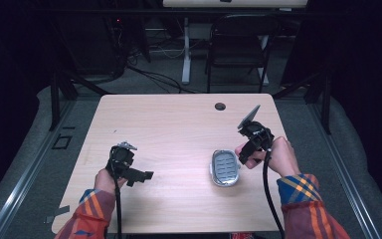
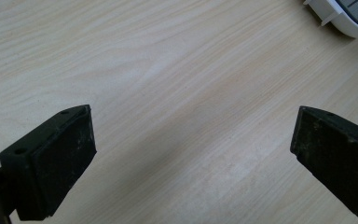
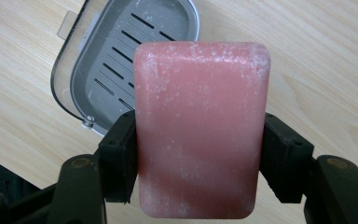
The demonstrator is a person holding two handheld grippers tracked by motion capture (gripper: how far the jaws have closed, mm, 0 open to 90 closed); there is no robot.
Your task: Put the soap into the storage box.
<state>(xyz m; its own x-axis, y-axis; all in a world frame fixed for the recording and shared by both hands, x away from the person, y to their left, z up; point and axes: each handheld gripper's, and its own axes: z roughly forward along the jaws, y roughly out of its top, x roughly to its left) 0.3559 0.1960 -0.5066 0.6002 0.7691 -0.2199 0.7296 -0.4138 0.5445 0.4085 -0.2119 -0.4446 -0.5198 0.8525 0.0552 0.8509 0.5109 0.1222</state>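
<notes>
Pink soap bar (image 3: 200, 130), dusted with white residue, is sitting clamped between the jaws of the right claw (image 3: 200, 154), which are pressing on its two long sides. It is hanging just above the open grey soap dish (image 3: 121, 60) with a slotted drain tray, lying on the pale wooden counter (image 3: 317, 56). In the high view, the right claw (image 1: 246, 154) is hovering beside the dish (image 1: 225, 168). The left claw (image 2: 191, 154) is resting wide open, gripping nothing, well apart from the dish.

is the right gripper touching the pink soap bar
Touching: in the right gripper view both pads of the right gripper press the sides of the soap bar.
</notes>
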